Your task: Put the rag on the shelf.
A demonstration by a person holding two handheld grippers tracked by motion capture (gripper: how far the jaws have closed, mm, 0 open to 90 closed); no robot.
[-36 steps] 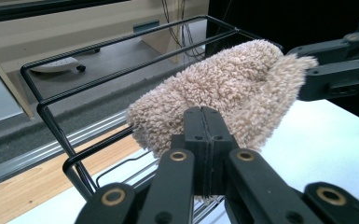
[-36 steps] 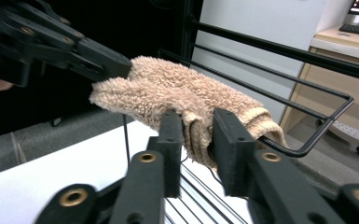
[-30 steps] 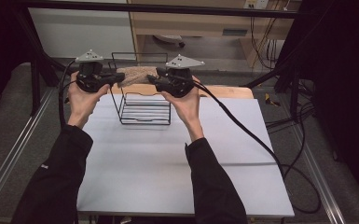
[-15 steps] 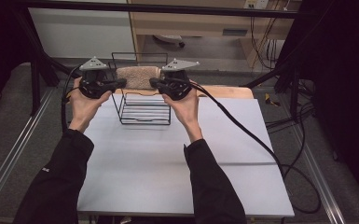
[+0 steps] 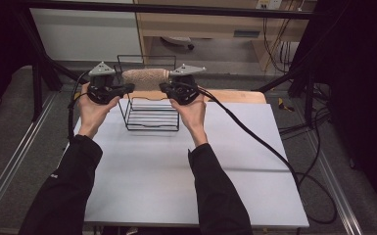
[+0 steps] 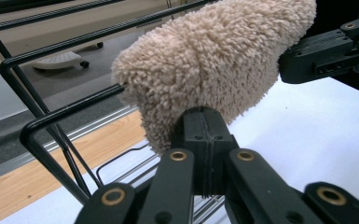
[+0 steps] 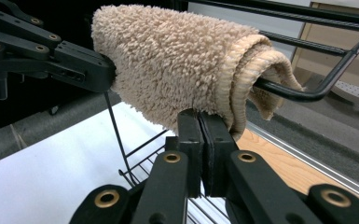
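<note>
High view: left claw (image 5: pixel 127 88) and right claw (image 5: pixel 165 87) are stretching a beige towel (image 5: pixel 144 77) over the wire rack (image 5: pixel 152 110), upper centre, likely for draping it there. Left gripper view: the claw (image 6: pixel 204 140) is clamping the towel's (image 6: pixel 214 56) lower edge beside rack bars (image 6: pixel 70 114). Right gripper view: the claw (image 7: pixel 204 140) is pinching the towel's (image 7: pixel 168 60) hemmed end.

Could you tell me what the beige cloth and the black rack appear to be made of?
The cloth looks like terry or fleecy fabric: dense looped beige pile, with a ribbed woven hem at one end. The rack appears to be bent metal wire with a smooth black coating, judging by its thin rods and slight sheen.
</note>
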